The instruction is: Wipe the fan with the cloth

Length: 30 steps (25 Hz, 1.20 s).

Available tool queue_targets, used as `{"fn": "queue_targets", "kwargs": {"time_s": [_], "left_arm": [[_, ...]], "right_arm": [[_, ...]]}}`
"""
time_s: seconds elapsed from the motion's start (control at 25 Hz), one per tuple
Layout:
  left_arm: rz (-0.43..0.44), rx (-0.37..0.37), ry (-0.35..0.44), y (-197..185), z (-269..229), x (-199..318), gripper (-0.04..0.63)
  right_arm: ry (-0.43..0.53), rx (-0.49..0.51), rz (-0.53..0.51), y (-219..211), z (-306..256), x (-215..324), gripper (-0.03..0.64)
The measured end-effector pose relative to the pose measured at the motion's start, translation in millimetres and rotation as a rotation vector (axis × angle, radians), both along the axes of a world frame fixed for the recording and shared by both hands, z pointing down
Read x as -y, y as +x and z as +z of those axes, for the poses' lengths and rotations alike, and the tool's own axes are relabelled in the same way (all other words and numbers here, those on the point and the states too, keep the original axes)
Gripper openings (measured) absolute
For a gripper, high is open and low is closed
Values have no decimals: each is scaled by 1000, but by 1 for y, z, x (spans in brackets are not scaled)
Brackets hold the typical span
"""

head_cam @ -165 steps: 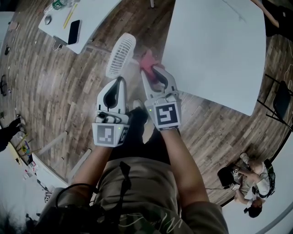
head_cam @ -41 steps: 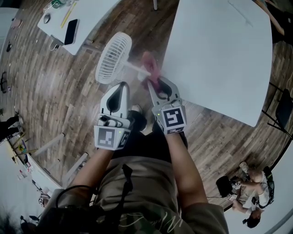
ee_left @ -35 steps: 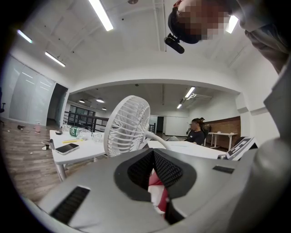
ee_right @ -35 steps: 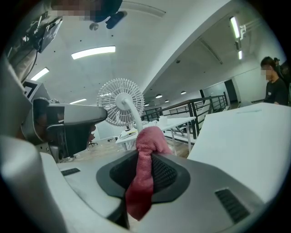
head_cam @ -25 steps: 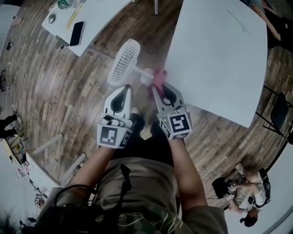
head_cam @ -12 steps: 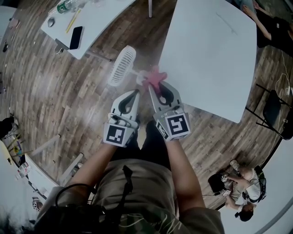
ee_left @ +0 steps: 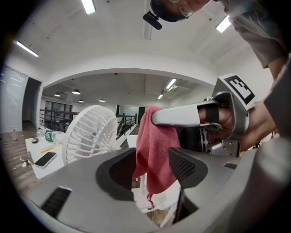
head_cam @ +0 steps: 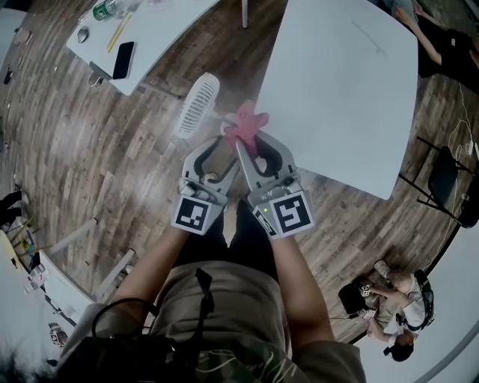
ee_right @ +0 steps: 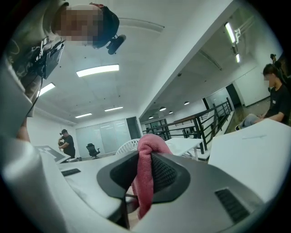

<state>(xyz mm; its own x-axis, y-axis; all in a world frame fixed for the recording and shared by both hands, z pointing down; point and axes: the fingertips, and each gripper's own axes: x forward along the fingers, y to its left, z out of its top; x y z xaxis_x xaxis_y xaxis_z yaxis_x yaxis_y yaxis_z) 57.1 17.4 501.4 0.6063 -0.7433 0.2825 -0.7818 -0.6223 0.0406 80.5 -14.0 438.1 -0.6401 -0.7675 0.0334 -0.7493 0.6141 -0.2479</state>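
Note:
A white fan (head_cam: 197, 105) stands on the wooden floor in front of me, its round grille also in the left gripper view (ee_left: 88, 134). My right gripper (head_cam: 249, 138) is shut on a pink cloth (head_cam: 245, 120), held just right of the fan head; the cloth bulges out between its pads (ee_right: 146, 154). My left gripper (head_cam: 224, 146) sits close beside it. Its jaws have just been opening and now stand wide. In the left gripper view the cloth's hanging end (ee_left: 154, 150) shows between them, with neither pad pressing on it.
A large white table (head_cam: 352, 90) fills the upper right. A second white table (head_cam: 161, 34) at upper left carries a phone (head_cam: 122, 60) and a bottle (head_cam: 105, 10). A black chair (head_cam: 441, 183) stands at the right; a person (head_cam: 389, 299) sits at lower right.
The left gripper's jaws have opened and it has swung right, up against the right gripper. The right gripper has risen with the cloth toward the fan head.

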Motion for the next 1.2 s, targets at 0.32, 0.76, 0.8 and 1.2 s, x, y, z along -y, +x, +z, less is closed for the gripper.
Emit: {"fn": "queue_targets", "kwargs": {"time_s": [0.32, 0.76, 0.8, 1.2], "left_arm": [[16, 40, 55, 9, -14, 0, 275], [46, 117, 181, 7, -32, -19, 293], [44, 115, 197, 6, -34, -21, 304], [32, 96, 182, -10, -33, -33, 355]], "right_arm": [[14, -31, -165, -20, -10, -38, 80], [56, -55, -321, -33, -15, -80, 81], [52, -57, -330, -34, -15, -82, 81], [4, -97, -449, -48, -13, -104, 80]]}}
